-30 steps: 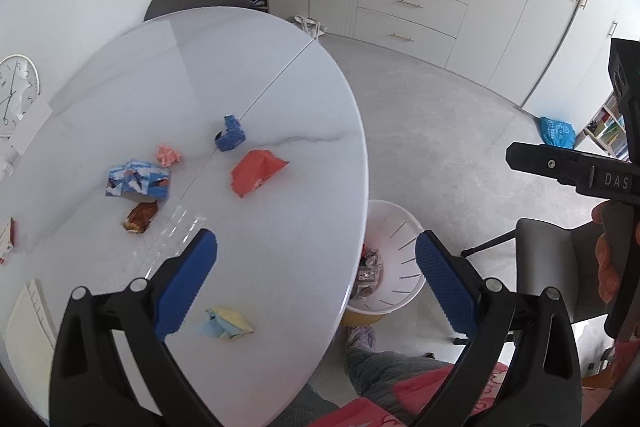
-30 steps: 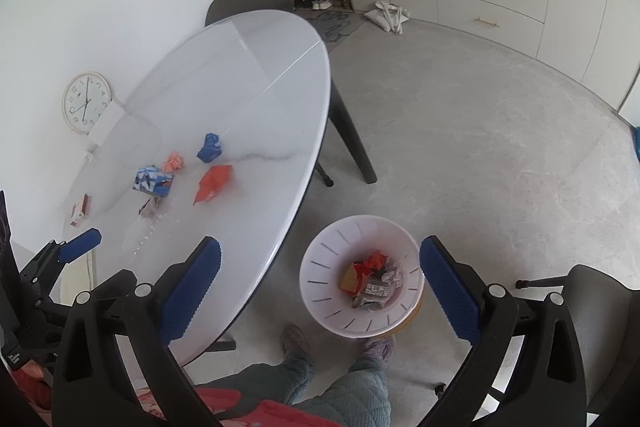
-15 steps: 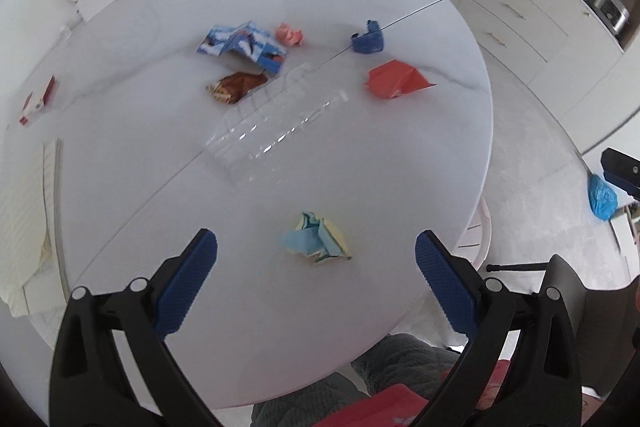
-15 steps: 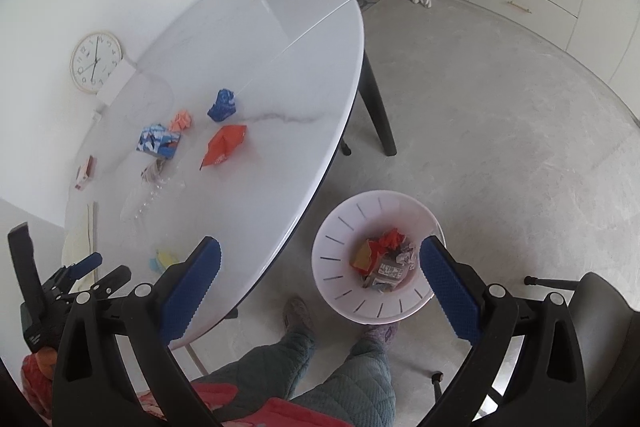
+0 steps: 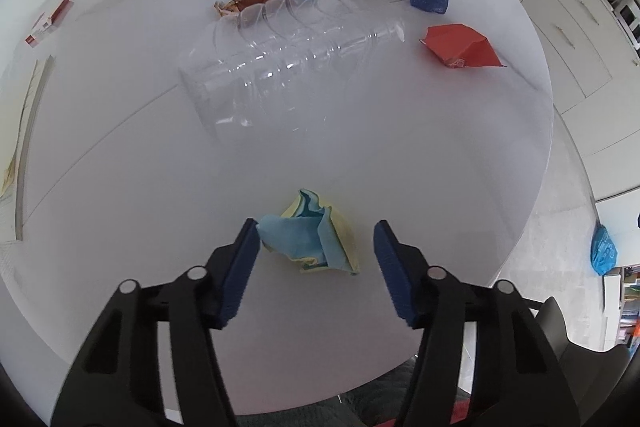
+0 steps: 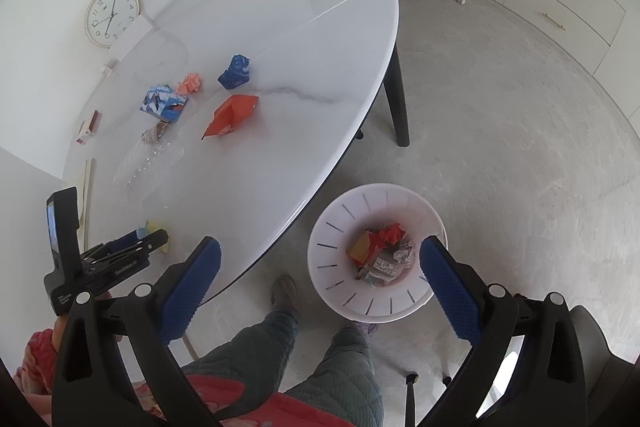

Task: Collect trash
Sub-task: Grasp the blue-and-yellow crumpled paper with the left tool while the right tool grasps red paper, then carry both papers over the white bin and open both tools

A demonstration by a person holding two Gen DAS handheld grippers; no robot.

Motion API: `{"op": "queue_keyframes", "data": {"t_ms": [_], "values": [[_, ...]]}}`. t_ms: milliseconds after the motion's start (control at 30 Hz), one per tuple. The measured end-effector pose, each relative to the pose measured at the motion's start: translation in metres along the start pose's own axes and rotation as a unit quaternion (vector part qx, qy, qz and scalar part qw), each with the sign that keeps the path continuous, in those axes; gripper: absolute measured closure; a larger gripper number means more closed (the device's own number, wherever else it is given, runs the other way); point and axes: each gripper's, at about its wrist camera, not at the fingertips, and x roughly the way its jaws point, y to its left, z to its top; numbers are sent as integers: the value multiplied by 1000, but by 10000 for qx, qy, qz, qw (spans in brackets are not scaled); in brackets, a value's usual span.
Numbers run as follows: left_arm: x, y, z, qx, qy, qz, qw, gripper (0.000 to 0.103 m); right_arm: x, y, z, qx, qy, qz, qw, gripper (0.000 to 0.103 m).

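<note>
The tabletop carries scattered litter: a clear plastic bottle on its side, with smaller wrappers beyond. The white bin stands on the floor beside the table edge, placed for short drops. The left gripper is spread wide, straddling the crumpled blue-yellow paper but not clamping it, evidently lined up to pinch. The right gripper hangs wide open and empty above the bin.

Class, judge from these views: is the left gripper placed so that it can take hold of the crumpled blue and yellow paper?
Probably yes. The left gripper is open, with the crumpled paper lying between its fingers on the table, and nothing else is close by.
</note>
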Motion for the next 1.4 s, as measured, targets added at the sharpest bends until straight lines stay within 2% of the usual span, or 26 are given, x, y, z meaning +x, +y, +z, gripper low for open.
{"op": "queue_keyframes", "data": {"t_ms": [33, 100, 367, 500, 600, 667, 733, 767, 900, 1033, 1200, 1300, 1400], "values": [[1, 1, -1, -34, 8, -7, 10000, 59, 0, 0, 0, -19, 1, 22, 10000, 4], [0, 3, -2, -124, 3, -81, 9999, 62, 2, 2, 1, -62, 8, 62, 10000, 4], [-23, -3, -1, 70, -104, -92, 9999, 63, 32, 32, 20, -607, 187, 212, 9978, 4], [-51, -13, -1, 471, -292, -124, 9984, 63, 53, 67, 44, -1632, 206, 287, 9860, 4], [-70, -16, -2, 683, -423, -244, 9965, 63, 67, 98, 59, -2889, 263, 356, 9563, 4], [-83, -18, 1, 784, -523, -320, 9950, 63, 79, 118, 66, -3792, 390, 418, 9236, 4], [-87, -17, 5, 822, -576, -369, 9943, 63, 92, 132, 69, -4428, 481, 342, 8947, 4], [-89, -18, 7, 806, -589, -385, 9943, 63, 97, 137, 71, -4648, 499, 284, 8835, 4], [-90, -17, 5, 806, -518, -448, 9944, 63, 131, 148, 84, -5304, 816, 54, 8438, 20], [-94, -8, 4, 790, -565, -366, 9946, 63, 154, 151, 98, -5569, 1125, 40, 8229, 26], [-93, 13, 10, 536, -532, -258, 9968, 63, 170, 156, 102, -5797, 1534, 145, 8001, 41], [-91, 23, 15, 392, -499, -245, 9977, 63, 177, 157, 103, -5801, 1728, 153, 7958, 53], [-90, 27, 20, 374, -504, -245, 9977, 63, 177, 156, 104, -5739, 1781, 230, 7990, 54]]}}
